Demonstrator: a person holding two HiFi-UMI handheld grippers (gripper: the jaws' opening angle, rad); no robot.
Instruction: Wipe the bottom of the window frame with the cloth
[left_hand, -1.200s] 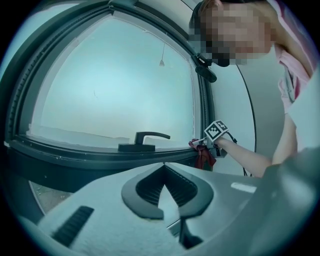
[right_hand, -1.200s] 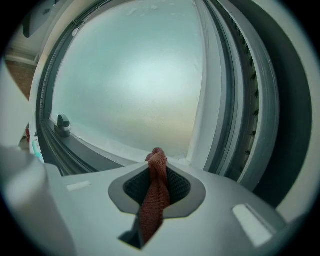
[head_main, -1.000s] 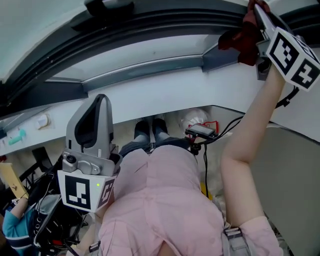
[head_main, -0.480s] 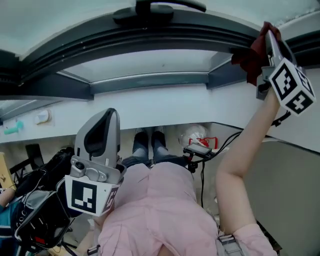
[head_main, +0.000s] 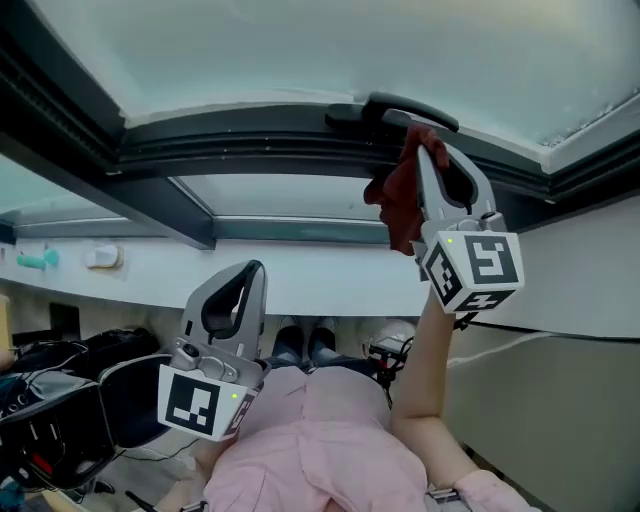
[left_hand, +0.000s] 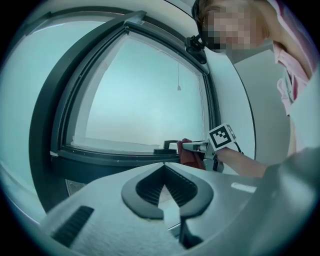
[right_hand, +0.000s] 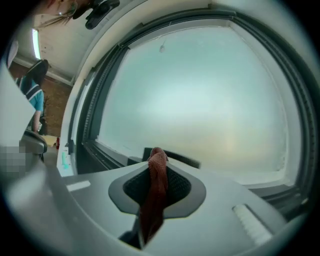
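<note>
So far: right tool (head_main: 429, 152) is clenching the crumpled dark red cloth (head_main: 398, 200) at the dark grey window frame (head_main: 250, 138), apparently mid-wipe
Left tool (head_main: 236, 298): is hanging clenched, empty
Remaining: probably more rail

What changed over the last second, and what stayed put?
The right gripper, shut on the dark red cloth, moved left along the dark grey bottom rail of the window frame, from its right corner to the black handle. The left gripper stayed low, shut and empty.

Two hand-held grippers: left hand-held gripper (head_main: 243, 278), right hand-held gripper (head_main: 428, 150). One dark red cloth (head_main: 400, 205). One window frame (head_main: 290, 152). One window handle (head_main: 400, 107).
</note>
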